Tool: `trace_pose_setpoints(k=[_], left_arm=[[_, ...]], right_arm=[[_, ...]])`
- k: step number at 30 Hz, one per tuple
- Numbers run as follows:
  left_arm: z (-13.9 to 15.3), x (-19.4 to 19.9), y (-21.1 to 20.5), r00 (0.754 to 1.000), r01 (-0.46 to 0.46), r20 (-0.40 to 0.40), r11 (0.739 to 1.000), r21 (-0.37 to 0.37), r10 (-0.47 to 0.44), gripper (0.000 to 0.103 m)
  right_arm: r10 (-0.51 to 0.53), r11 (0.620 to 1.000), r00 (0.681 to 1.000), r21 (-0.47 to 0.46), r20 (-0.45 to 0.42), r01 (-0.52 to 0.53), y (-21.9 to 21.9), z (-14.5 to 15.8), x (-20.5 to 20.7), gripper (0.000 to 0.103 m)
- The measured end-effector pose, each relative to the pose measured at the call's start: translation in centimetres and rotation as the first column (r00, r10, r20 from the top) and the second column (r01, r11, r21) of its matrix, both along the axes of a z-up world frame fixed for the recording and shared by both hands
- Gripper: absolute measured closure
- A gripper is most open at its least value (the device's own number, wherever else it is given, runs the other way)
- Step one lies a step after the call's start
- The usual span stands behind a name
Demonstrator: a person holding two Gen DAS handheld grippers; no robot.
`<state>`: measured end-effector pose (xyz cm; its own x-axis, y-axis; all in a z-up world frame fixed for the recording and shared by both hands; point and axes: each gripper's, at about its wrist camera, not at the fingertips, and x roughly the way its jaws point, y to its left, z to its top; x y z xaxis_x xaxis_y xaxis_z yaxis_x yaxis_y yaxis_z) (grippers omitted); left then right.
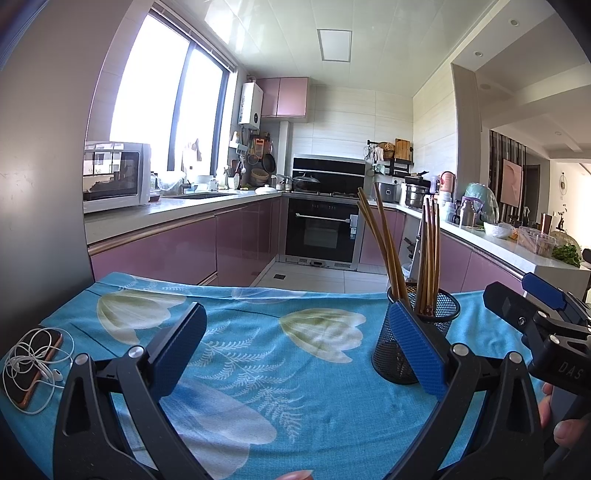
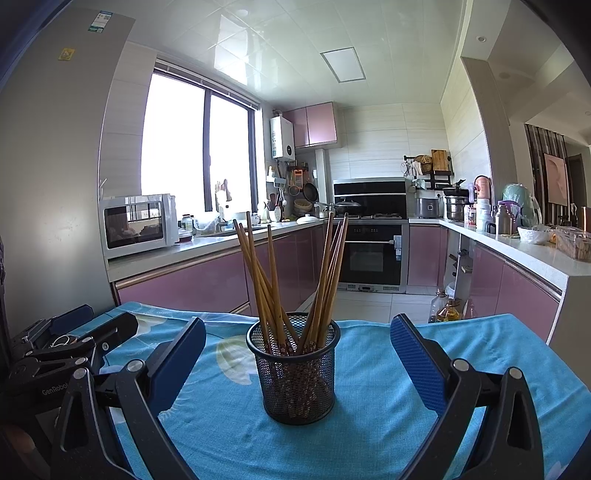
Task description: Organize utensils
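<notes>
A black mesh cup [image 2: 293,373] stands upright on the desk's blue floral cloth [image 2: 369,424], holding wooden chopsticks [image 2: 291,280] fanned into two leaning bunches. The right hand-held gripper [image 2: 297,363] gapes wide around it, gripping nothing. The left hand-held gripper [image 1: 295,349] is equally spread and empty, beside a phone with earphones [image 1: 35,363].

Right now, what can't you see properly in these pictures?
- Cup bottom, right wrist view: mesh and chopsticks hide it.
- Phone screen, left wrist view: tangled earphones cover it.
- Cup's right side, left wrist view: left tool finger blocks it.
- Fridge sticker text, right wrist view: too small.
</notes>
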<state>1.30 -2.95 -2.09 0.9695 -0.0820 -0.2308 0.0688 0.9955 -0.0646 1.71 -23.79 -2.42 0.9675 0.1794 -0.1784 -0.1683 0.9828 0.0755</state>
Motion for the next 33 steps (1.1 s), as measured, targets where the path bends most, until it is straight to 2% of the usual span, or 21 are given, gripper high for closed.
trace_pose_setpoints(k=[33], left_arm=[[-0.2,0.08,-0.08,1.0,-0.001,-0.015,1.0,-0.007,0.001,0.006]], right_arm=[[-0.001,1.0,1.0,0.0,-0.006,0.001,0.35,-0.04,0.33,0.006]])
